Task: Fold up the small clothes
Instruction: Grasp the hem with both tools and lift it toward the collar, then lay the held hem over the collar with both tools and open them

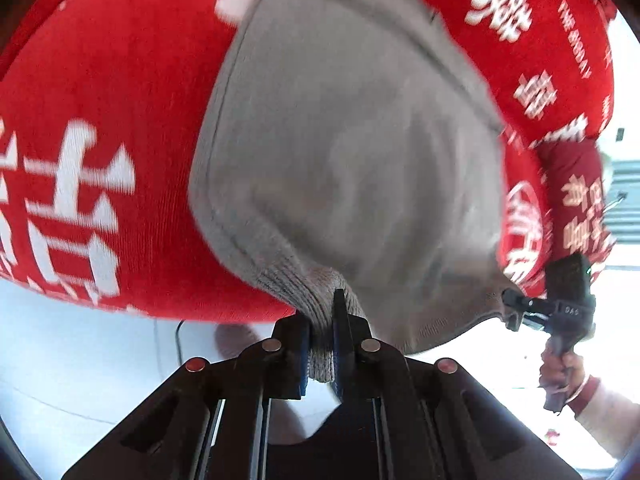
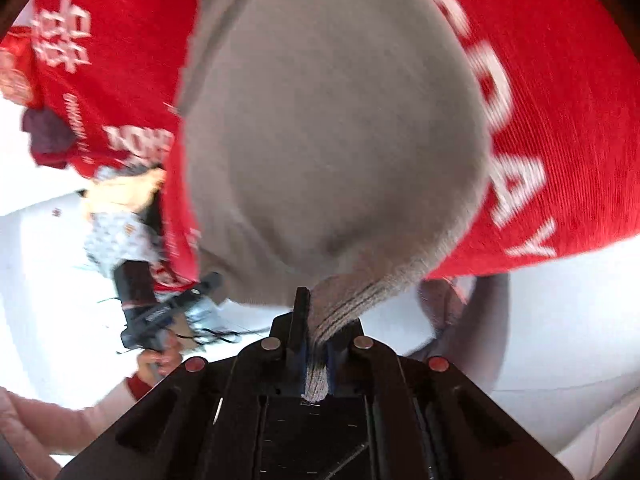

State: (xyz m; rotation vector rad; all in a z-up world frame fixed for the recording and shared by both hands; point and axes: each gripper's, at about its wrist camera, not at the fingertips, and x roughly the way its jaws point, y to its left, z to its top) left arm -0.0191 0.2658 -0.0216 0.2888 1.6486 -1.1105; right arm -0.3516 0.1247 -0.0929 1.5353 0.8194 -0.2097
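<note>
Left gripper (image 1: 322, 336): jaws were closed on the ribbed hem of the grey garment (image 1: 352, 152), a fold of knit bunched between the black fingers.
Grey garment: hung stretched between the two tools, lifted off the white table (image 1: 80, 360), filling the middle of both wrist views.
Red cloth (image 1: 112, 92): lay behind the grey garment, printed with large white characters and letters.
Right gripper (image 2: 316, 336): jaws were clamped on another part of the same ribbed hem.
Person's right hand (image 1: 560, 372): gripped the right tool's handle, seen at the far right of the left wrist view, with a pale sleeve behind it.
</note>
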